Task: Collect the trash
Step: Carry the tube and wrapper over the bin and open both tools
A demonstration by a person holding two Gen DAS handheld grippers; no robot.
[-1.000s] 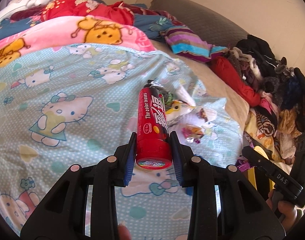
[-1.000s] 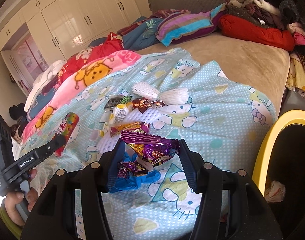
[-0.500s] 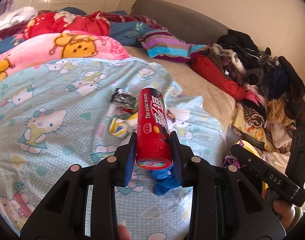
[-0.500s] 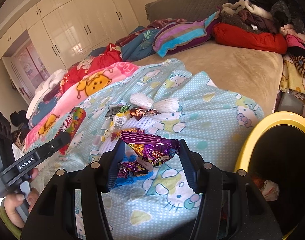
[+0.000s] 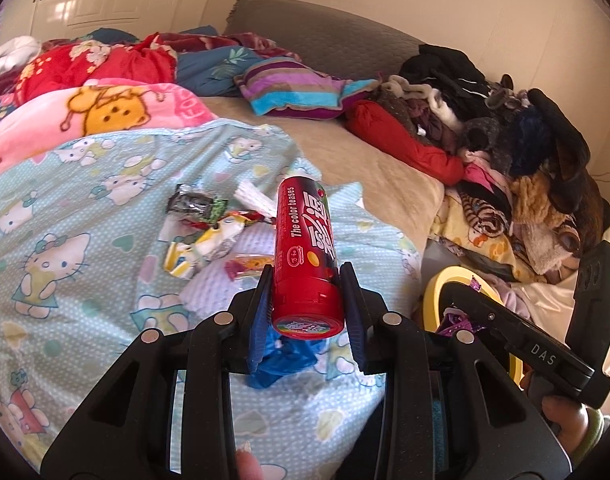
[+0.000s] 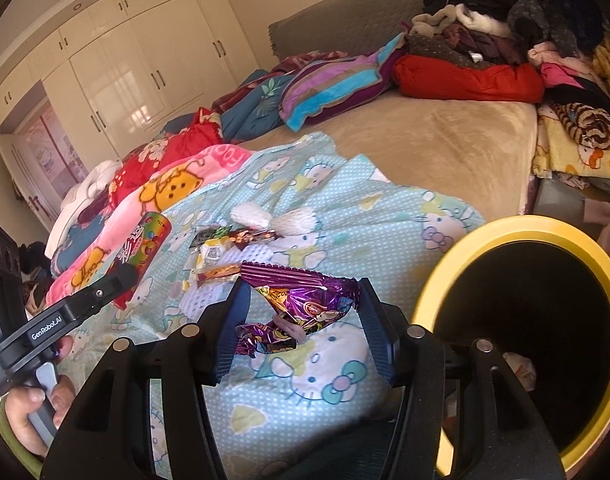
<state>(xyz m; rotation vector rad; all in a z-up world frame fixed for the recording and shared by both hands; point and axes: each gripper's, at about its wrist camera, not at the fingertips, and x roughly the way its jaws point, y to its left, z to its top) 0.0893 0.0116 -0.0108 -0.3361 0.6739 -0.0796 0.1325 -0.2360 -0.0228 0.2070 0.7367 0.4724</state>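
My left tool (image 5: pixel 307 304) pinches a red candy tube (image 5: pixel 305 256); my right tool (image 6: pixel 305 312) pinches a purple wrapper (image 6: pixel 305 300) beside the yellow bin (image 6: pixel 517 228). Neither is dropped in yet, and several wrappers (image 5: pixel 209 236) remain on the bed (image 5: pixel 385 176).

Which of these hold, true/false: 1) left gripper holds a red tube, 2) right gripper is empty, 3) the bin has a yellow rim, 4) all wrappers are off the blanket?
1) True. The left gripper is shut on the red candy tube.
2) False. The right gripper is shut on a purple foil wrapper.
3) True. The bin has a yellow rim and a dark inside.
4) False. Several wrappers lie on the Hello Kitty blanket, along with a blue wrapper.
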